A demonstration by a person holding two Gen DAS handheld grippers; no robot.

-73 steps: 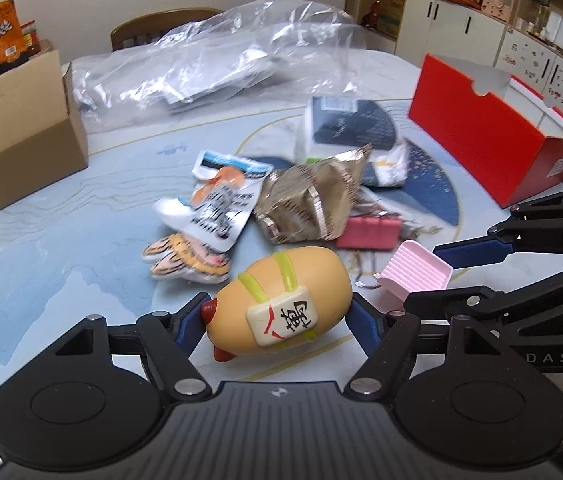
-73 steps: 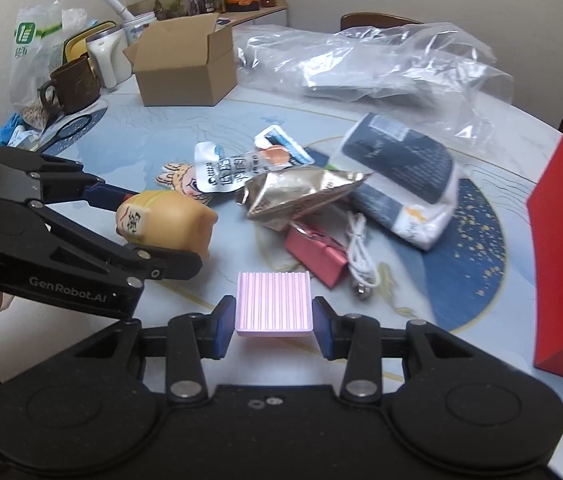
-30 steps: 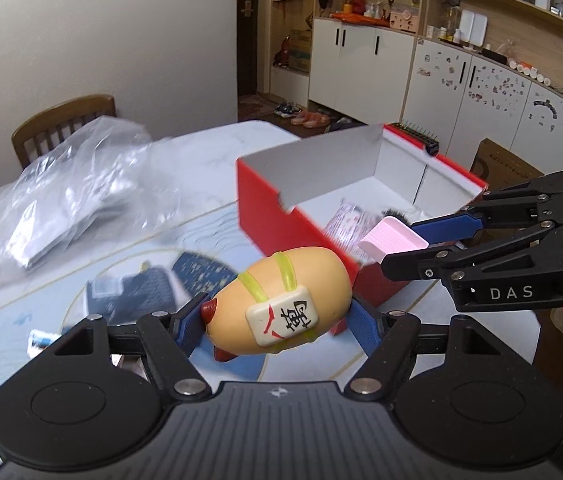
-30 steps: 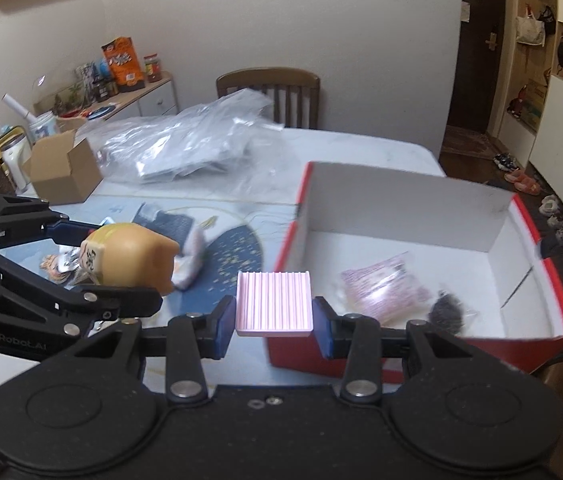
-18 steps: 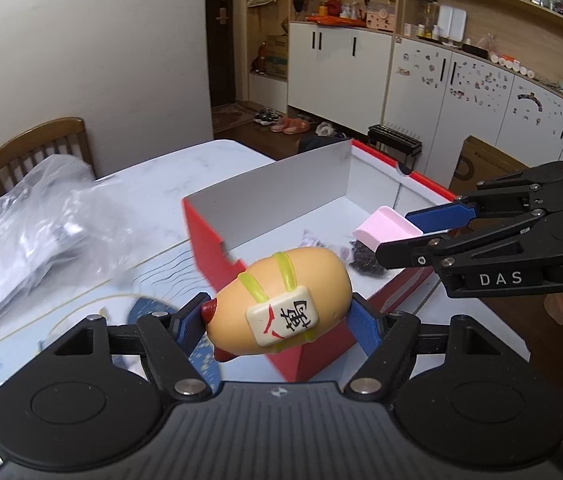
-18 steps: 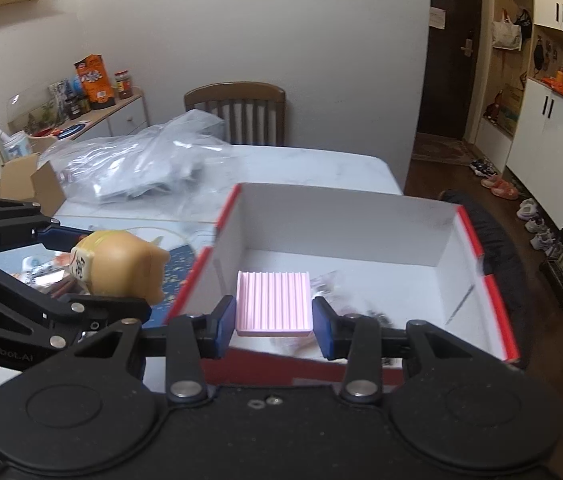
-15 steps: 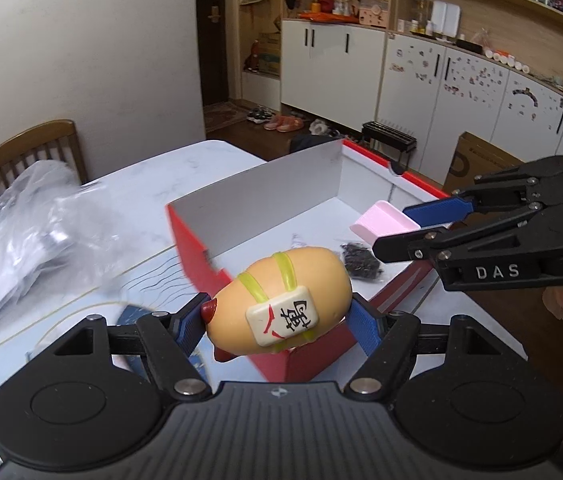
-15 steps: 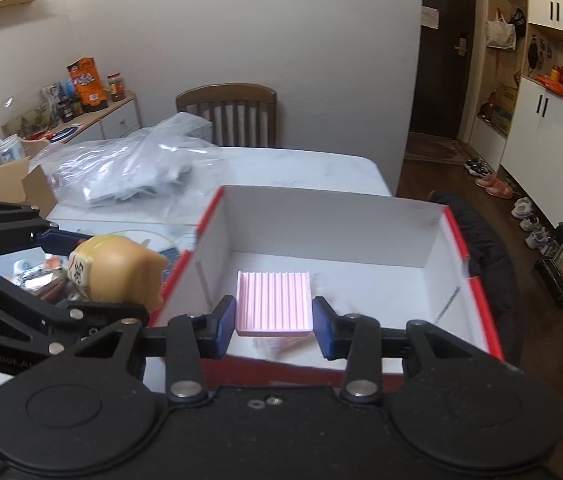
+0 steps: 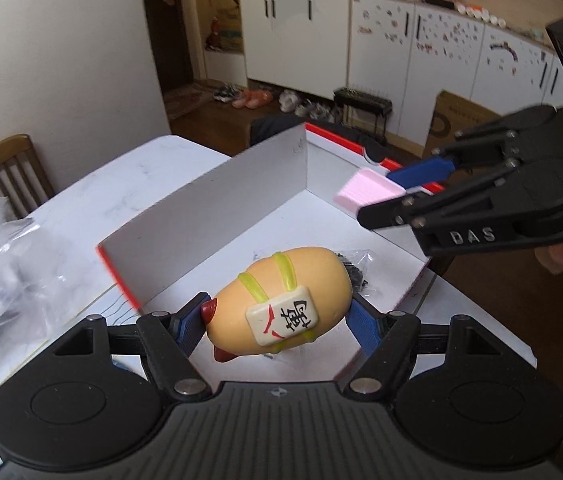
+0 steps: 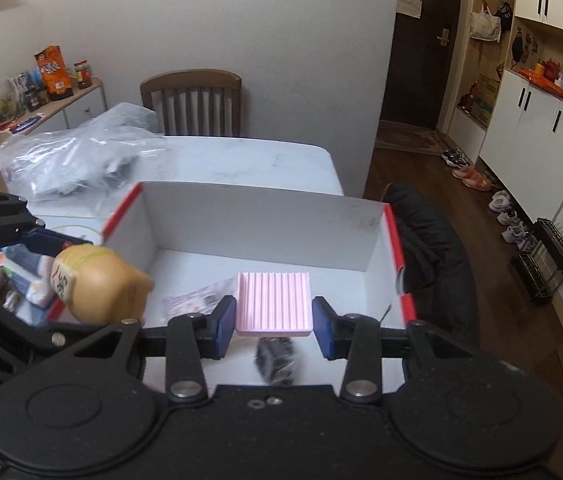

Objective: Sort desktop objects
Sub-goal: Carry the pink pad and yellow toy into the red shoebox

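Note:
My left gripper [image 9: 277, 320] is shut on an orange egg-shaped toy [image 9: 281, 300] with yellow stripes and a white tag; in the right wrist view the toy [image 10: 101, 284] hangs over the left wall of the red box. My right gripper [image 10: 273, 320] is shut on a pink ribbed tray [image 10: 273, 304], held above the box's inside; the left wrist view shows that tray [image 9: 369, 196] over the far right side. The red box [image 10: 397, 252] with white inner walls [image 9: 217, 208] lies open below both. Inside it lie a small dark packet [image 10: 277, 360] and a printed sachet [image 10: 197, 300].
Crumpled clear plastic bags [image 10: 77, 160] cover the table's far left, with a wooden chair [image 10: 193, 100] behind. Loose packets [image 10: 21, 280] lie left of the box. A dark jacket [image 10: 429, 248] hangs just right of the box, past the table edge. White cabinets [image 9: 409, 60] and shoes [image 10: 477, 176] stand beyond.
Both grippers have swung right with their loads, from beside the box to over its inside. The box now fills the middle of both views and the cluttered table has slid off left.

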